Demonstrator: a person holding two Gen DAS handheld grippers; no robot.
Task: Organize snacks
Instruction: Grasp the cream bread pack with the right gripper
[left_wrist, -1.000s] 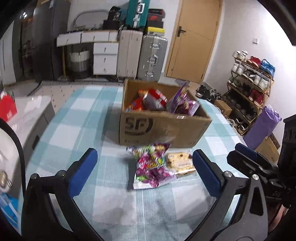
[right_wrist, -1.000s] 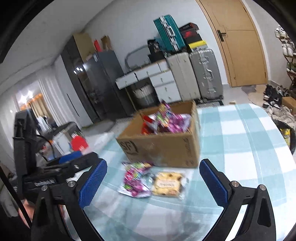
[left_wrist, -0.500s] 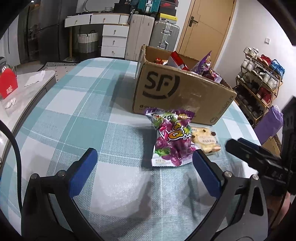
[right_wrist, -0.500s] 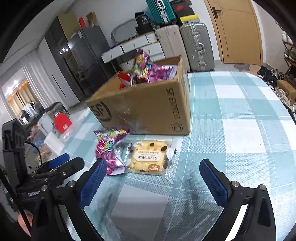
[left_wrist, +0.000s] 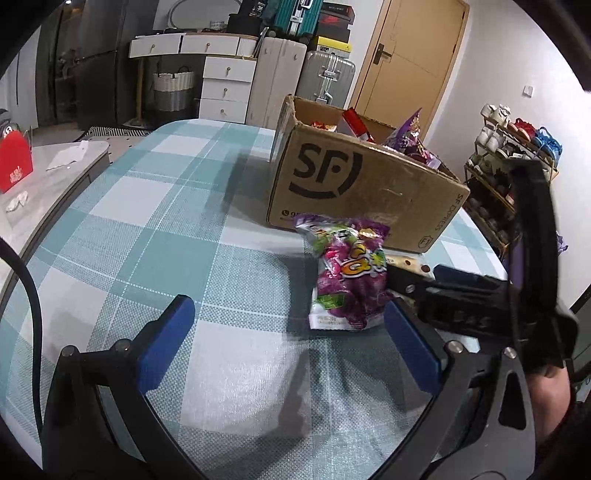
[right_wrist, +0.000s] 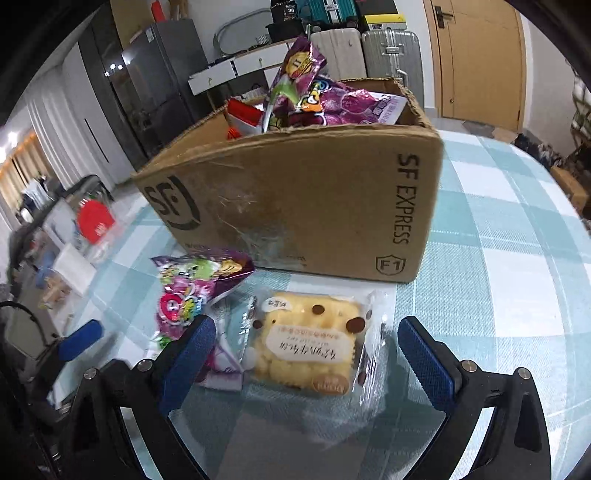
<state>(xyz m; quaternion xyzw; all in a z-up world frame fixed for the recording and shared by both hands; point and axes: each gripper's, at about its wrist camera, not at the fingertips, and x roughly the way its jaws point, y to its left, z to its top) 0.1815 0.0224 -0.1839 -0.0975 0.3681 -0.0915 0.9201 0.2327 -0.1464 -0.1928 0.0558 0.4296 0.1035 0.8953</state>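
On the left, the left tongs (left_wrist: 291, 350) hang released above a bare stretch of the checked tabletop (left_wrist: 155, 206), their blue pads wide apart and holding nothing, with the purple candy bag (left_wrist: 347, 277) lying just ahead and to the right of them. That bag rests flat in front of the cardboard box (right_wrist: 295, 206), its top edge near the box wall, and beside it to the right lies the wrapped yellow cake (right_wrist: 306, 343), the two wrappers touching or overlapping along one edge. The right tongs (right_wrist: 306, 354) are likewise released, low over the tabletop, one pad on each side of the cake, the left pad sitting over the edge of the candy bag. The step in hand looks to be picking up the cake to put it in the box, which already holds several snack packets heaped above its rim. To do it well, the right tongs would best shift a little to the right, so the left pad clears the candy bag and catches the cake wrapper alone. They should then settle until the pads flank the body of the cake, not just the loose clear film at its ends, which would likely slip. A gentle squeeze suits it, since the cake looks soft and would crush easily. The lift must clear the box wall, and the right side of the box appears to offer the most room.
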